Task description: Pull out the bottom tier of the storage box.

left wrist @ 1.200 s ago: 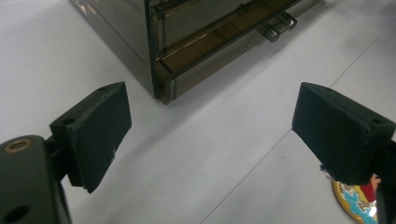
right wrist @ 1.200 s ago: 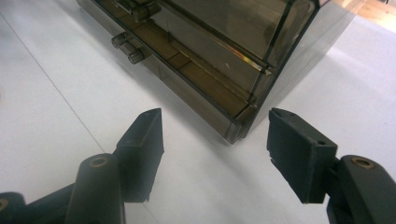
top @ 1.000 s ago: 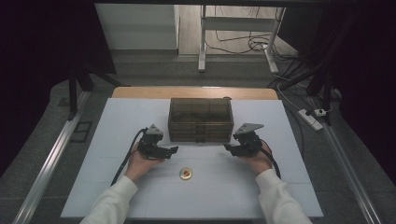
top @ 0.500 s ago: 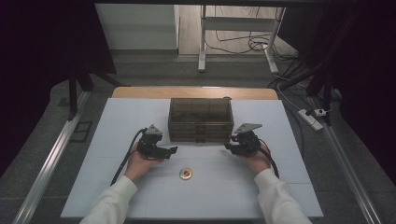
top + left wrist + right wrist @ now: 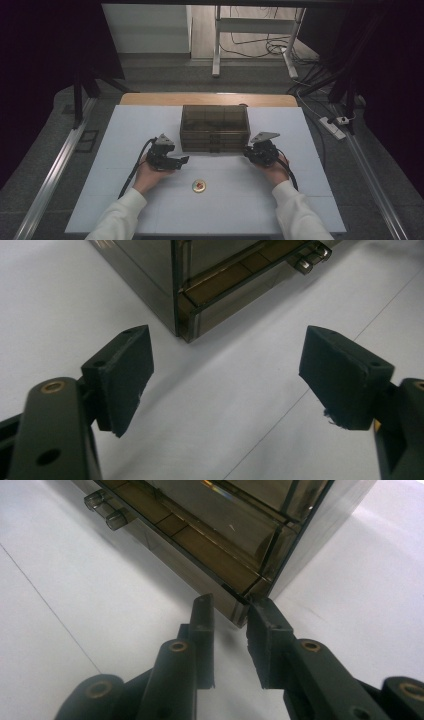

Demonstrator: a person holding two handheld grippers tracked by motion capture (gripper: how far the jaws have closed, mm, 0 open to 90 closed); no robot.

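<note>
A smoky see-through drawer box (image 5: 215, 126) stands at the middle of the white table (image 5: 125, 125). My left gripper (image 5: 182, 160) rests on the table just off the box's front left corner (image 5: 182, 325). Its jaws (image 5: 225, 365) are wide open and have just been closing a little, with nothing between them. My right gripper (image 5: 248, 151) sits at the box's front right corner (image 5: 250, 597). Its jaws (image 5: 231, 605) have just been closing down to a narrow gap that holds nothing. The tips lie close to the corner of the bottom drawer. Two clear drawer knobs (image 5: 106, 510) show along the front.
A small round gold disc with a red centre (image 5: 199, 186) lies on the table in front of the box, between my two hands. A wooden edge (image 5: 210, 98) runs behind the box. Cables trail from both grippers toward the person.
The right gripper's jaws have drawn together from a wider stance. Both hands have stayed where they were, and the box and the disc have not moved.
</note>
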